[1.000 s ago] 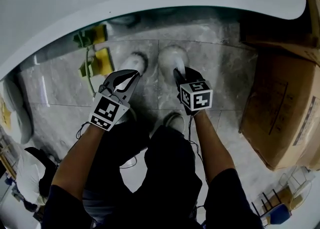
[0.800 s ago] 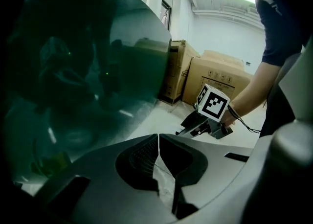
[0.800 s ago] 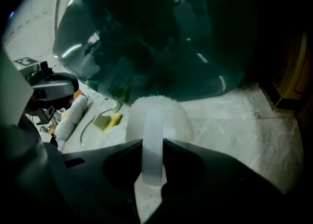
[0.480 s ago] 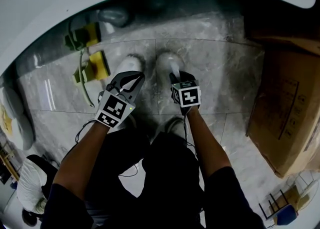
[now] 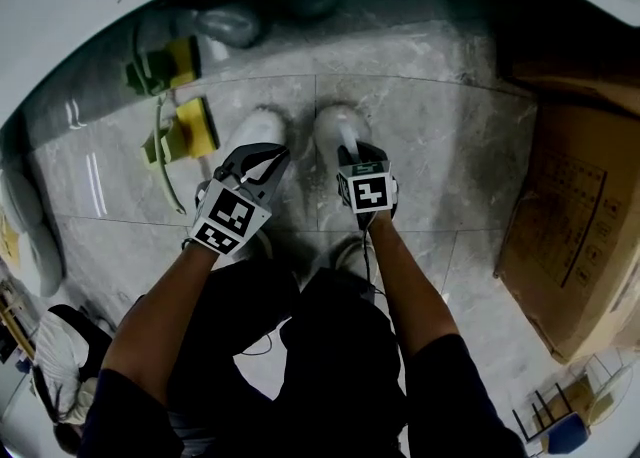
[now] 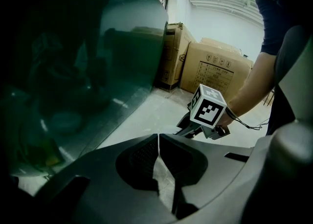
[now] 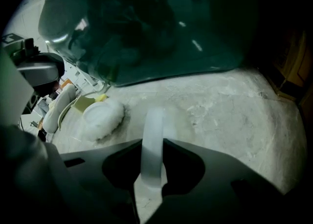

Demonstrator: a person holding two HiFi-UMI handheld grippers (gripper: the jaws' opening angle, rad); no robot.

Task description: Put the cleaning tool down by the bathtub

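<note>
A white cleaning tool (image 5: 340,127) with a fluffy pad and a pale curved handle (image 7: 153,142) hangs low over the marble floor beside the bathtub (image 5: 60,6). My right gripper (image 5: 352,152) is shut on that handle, which runs out between its jaws. A second white fluffy pad (image 5: 262,129) (image 7: 102,117) lies on the floor just to its left. Above that pad my left gripper (image 5: 256,160) (image 6: 158,138) is shut with nothing in it. The tub's dark green side (image 6: 98,71) fills the left of the left gripper view, where the right gripper's marker cube (image 6: 208,112) also shows.
Two yellow-and-green sponges (image 5: 183,132) (image 5: 165,64) and a pale cord (image 5: 162,171) lie on the floor at the left, near the tub. A large cardboard box (image 5: 575,236) stands at the right. The person's dark legs fill the foreground.
Both hands have sunk toward the floor, the right one still gripping the white tool's handle. The left gripper stays shut and empty.
</note>
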